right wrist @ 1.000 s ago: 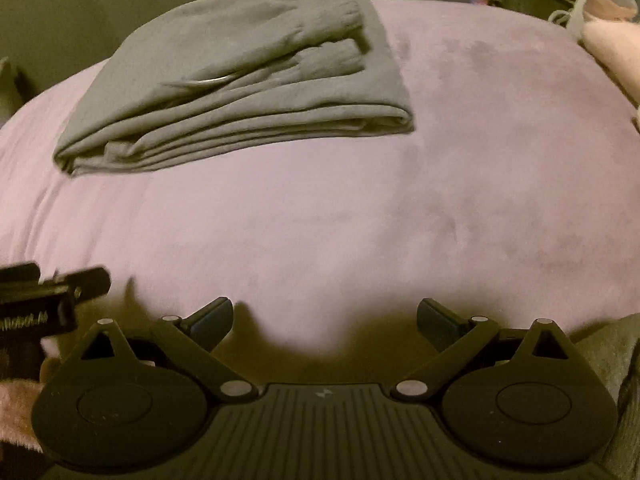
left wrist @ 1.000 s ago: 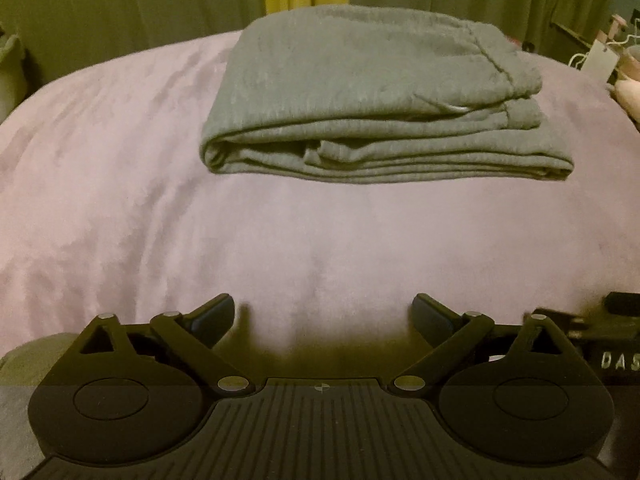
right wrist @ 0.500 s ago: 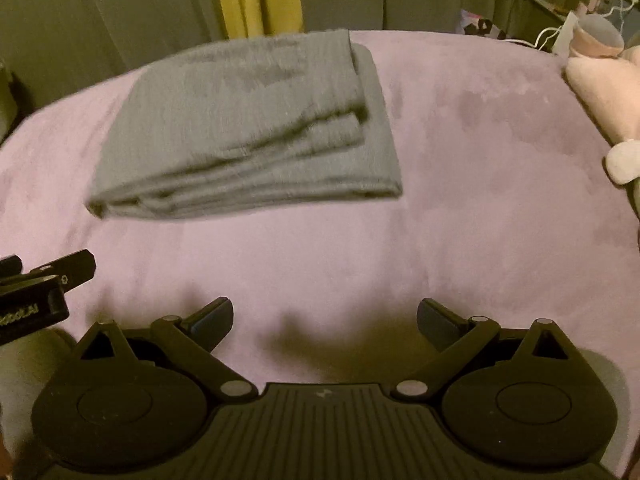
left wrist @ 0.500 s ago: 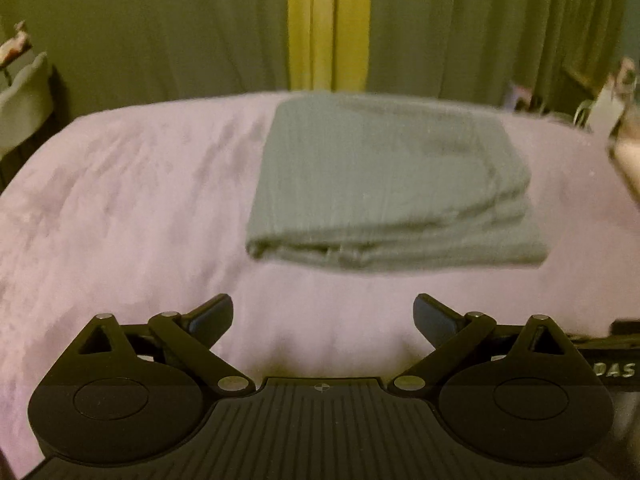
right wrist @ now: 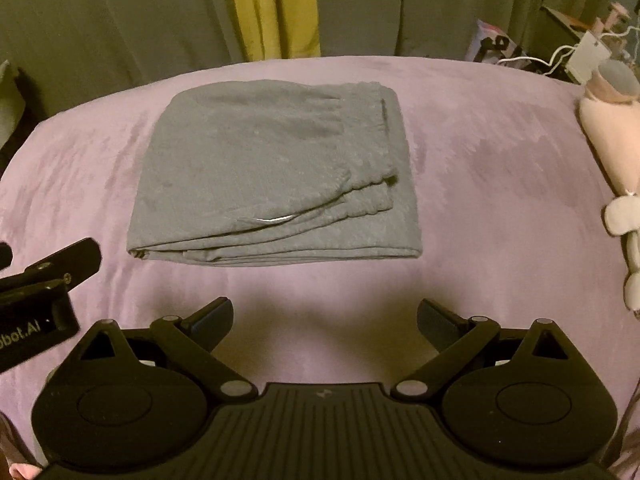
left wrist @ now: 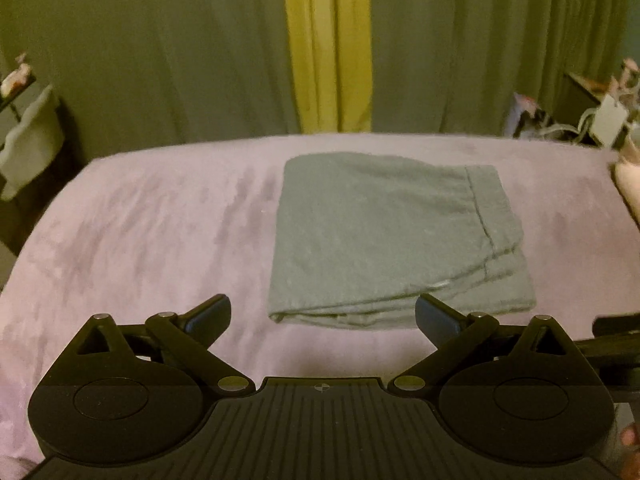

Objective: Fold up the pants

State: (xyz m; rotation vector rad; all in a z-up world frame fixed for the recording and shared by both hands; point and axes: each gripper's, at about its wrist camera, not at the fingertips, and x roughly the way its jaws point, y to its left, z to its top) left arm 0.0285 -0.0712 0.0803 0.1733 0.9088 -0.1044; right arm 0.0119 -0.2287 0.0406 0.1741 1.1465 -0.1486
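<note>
The grey pants lie folded in a flat rectangular stack on the purple bedspread; they also show in the right wrist view. My left gripper is open and empty, raised above the bed in front of the stack's near edge. My right gripper is open and empty, raised above the bedspread, with the stack ahead and slightly left. Neither gripper touches the pants.
Green curtains with a yellow strip hang behind the bed. A pink plush toy lies at the bed's right edge. Cables and boxes sit at the back right. The left gripper's body shows at the right wrist view's left edge.
Both grippers have risen and drawn back from the folded pants, now viewing the stack from higher. The pants have not moved. Both jaws stay open.
</note>
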